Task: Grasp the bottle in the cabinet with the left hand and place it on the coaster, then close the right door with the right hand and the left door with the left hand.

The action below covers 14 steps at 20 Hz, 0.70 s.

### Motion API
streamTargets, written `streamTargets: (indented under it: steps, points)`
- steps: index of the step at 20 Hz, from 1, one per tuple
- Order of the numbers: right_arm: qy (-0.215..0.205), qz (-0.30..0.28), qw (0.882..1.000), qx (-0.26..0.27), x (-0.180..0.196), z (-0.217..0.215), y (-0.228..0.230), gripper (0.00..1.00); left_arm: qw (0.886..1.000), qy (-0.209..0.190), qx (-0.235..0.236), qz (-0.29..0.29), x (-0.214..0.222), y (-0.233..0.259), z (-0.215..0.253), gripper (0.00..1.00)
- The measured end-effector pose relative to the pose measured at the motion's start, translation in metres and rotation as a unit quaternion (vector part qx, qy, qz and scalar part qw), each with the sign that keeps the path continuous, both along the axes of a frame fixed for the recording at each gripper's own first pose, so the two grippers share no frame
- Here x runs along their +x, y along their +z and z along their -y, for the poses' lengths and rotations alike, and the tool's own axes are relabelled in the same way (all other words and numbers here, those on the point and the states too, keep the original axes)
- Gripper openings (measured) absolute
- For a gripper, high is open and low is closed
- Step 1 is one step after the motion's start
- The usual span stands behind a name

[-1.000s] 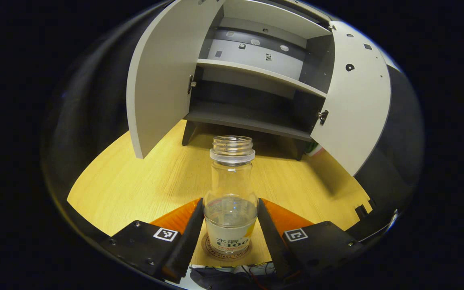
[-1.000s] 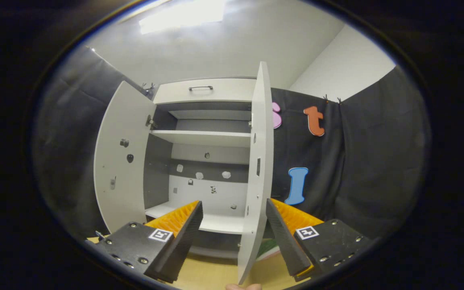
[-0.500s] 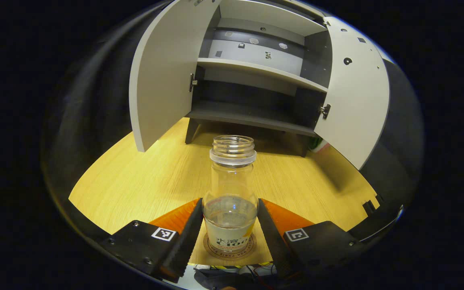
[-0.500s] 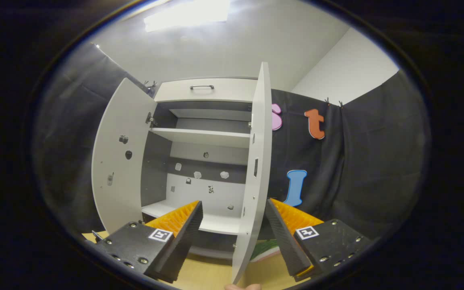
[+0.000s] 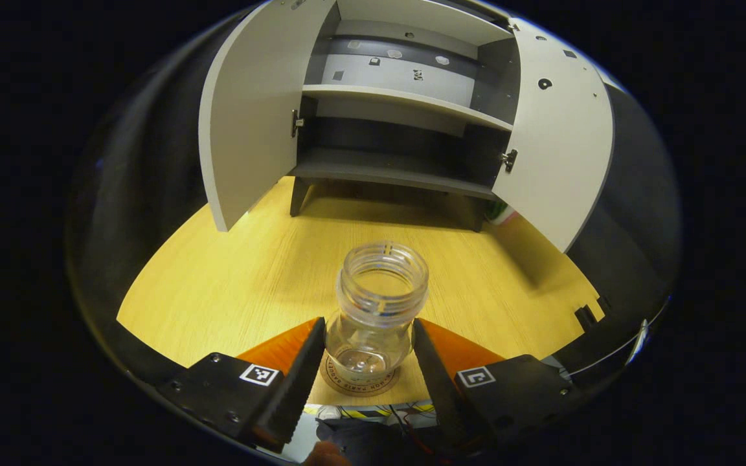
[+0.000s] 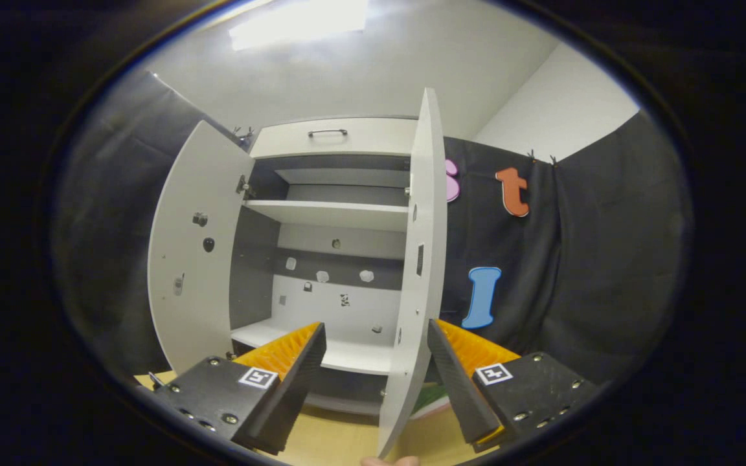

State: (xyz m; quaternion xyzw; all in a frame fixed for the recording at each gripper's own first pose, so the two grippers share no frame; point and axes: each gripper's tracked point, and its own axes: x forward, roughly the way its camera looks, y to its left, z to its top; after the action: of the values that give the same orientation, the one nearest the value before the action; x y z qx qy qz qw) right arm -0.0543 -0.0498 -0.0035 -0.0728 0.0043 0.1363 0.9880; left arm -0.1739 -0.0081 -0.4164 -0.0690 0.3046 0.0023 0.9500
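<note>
A: Where is the bottle [image 5: 376,304]?

B: Upright on the coaster [image 5: 359,382], on the table [image 5: 230,285] in front of the cabinet [image 5: 405,97]. It is clear and uncapped, and the left gripper view looks down into its open mouth.

A: And the left gripper [image 5: 365,362]?

B: Its fingers flank the lower bottle, one on each side. They stand very close to the glass, but whether they press on it or have a sliver of gap cannot be told from here.

A: The doors?

B: Both stand open. In the left gripper view the left door [image 5: 250,116] swings out on one side and the right door [image 5: 554,142] on the other, with the shelves bare between them.

A: What about the right gripper [image 6: 376,362]?

B: Its fingers are spread apart. In the right gripper view the right door [image 6: 415,272] is seen nearly edge-on, and its lower edge lies between the two fingers, nearer the right one. Contact cannot be judged. The left door [image 6: 192,252] shows beyond, also open, and a drawer [image 6: 334,137] sits at the cabinet's top.
</note>
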Motion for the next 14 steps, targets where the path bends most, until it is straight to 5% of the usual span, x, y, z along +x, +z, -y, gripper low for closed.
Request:
streamTargets:
  steps: [14]
  points:
    - [-0.032, 0.003, 0.999, 0.004, 0.01, 0.023, -0.002, 0.95, 0.991, -0.01, 0.026, 0.128, 0.042, 0.158, -0.002, 0.84]
